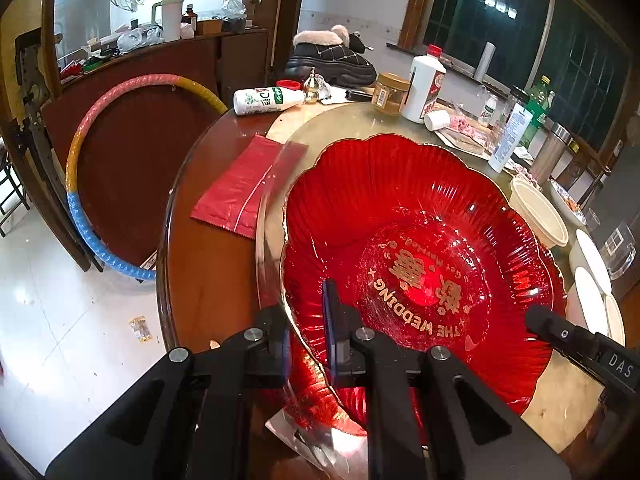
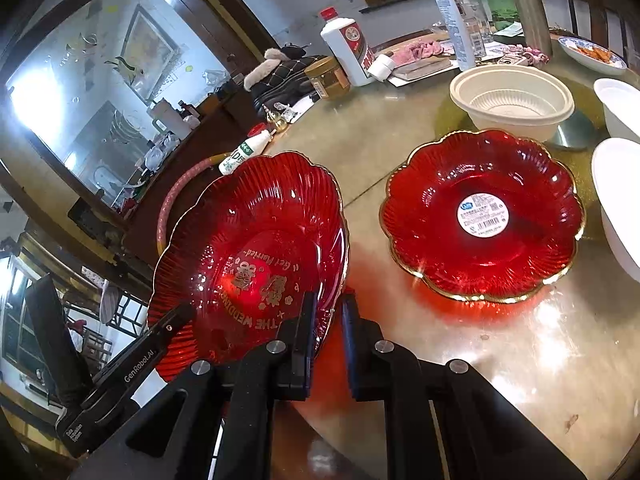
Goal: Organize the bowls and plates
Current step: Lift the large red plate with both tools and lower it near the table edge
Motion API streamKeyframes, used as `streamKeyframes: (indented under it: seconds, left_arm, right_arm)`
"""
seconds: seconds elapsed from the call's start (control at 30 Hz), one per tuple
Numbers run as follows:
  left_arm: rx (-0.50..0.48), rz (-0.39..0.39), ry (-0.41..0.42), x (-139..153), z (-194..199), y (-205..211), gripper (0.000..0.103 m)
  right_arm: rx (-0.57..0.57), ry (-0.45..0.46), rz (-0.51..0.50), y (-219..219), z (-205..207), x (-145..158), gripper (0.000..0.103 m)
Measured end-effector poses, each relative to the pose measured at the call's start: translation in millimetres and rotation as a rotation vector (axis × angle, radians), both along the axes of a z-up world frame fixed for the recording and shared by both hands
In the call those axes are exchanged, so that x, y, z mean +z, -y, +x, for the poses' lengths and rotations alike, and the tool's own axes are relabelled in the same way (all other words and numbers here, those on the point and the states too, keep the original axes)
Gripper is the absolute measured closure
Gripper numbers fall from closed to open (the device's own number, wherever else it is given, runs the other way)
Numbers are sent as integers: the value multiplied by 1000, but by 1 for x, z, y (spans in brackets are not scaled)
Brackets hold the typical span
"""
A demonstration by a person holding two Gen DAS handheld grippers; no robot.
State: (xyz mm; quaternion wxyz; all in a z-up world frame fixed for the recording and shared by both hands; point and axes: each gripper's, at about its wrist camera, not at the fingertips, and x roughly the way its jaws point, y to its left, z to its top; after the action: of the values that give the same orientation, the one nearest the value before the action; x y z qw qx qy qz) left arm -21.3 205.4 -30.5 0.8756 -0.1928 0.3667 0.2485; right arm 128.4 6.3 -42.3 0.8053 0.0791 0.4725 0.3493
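Both grippers, left [image 1: 306, 340] and right [image 2: 326, 344], clamped the wedding plate's [image 2: 248, 248] rim, lifted; stacking onto the labelled plate [image 2: 480, 216] at two o'clock remained, bowls [image 2: 512, 96] untouched.

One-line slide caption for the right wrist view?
Both grippers, right gripper and left gripper, hold the red wedding plate by its rim beside a second red plate.

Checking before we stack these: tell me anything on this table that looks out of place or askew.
A white bottle with green print lies on its side near the table's far edge. A fur-lined black boot sits up among the jars. The second red plate still carries its barcode sticker. Neither plate looks cracked.
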Motion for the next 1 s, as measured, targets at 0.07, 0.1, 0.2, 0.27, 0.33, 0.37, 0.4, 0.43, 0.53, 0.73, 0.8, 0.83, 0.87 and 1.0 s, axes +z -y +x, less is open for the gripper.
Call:
streamKeyframes:
  seconds: [0.07,0.1,0.2,0.27,0.33,0.37,0.4,0.43,0.53,0.73,0.8,0.83,0.87,1.0]
  left_arm:
    - [-8,-2,-5,-2,-1,3,92]
    - [-10,-2,-7,-2,-1,5,92]
    - [-17,10,-15,-3,-2,9,92]
    - [-18,15,-14,-2,-4,12,92]
    - [-21,15,-7,-2,-6,14,92]
    - [-22,16,-4,-2,-7,14,92]
    - [-27,17,-2,-2,-7,16,92]
    - [-30,19,0,-2,-7,17,92]
    - [-37,20,3,-2,-7,18,92]
    - [-42,17,9,-4,-9,18,92]
    - [-45,18,8,-6,-9,19,92]
    - [-45,17,8,-7,-10,20,92]
    - [-46,14,7,-9,-9,20,92]
    - [-50,16,-1,-11,-6,21,92]
  right_arm:
    - [-2,7,-5,2,-2,0,92]
    - [-4,7,-9,4,-3,-1,92]
    - [-4,0,-9,8,-4,-5,92]
    - [-4,-2,-13,9,-5,-5,91]
    - [-7,2,-14,11,-6,-4,91]
    - [-8,5,-15,12,-7,-3,91]
    - [-12,10,-17,12,-8,-2,91]
    - [-15,15,-20,13,-9,-1,91]
    - [-21,23,-28,14,-10,0,92]
    - [-24,30,-45,14,-13,-3,92]
    - [-26,32,-53,13,-12,-3,92]
    - [-27,32,-55,13,-12,-4,92]
    - [-29,31,-57,13,-12,-5,92]
    - [-35,22,-67,14,-12,-10,92]
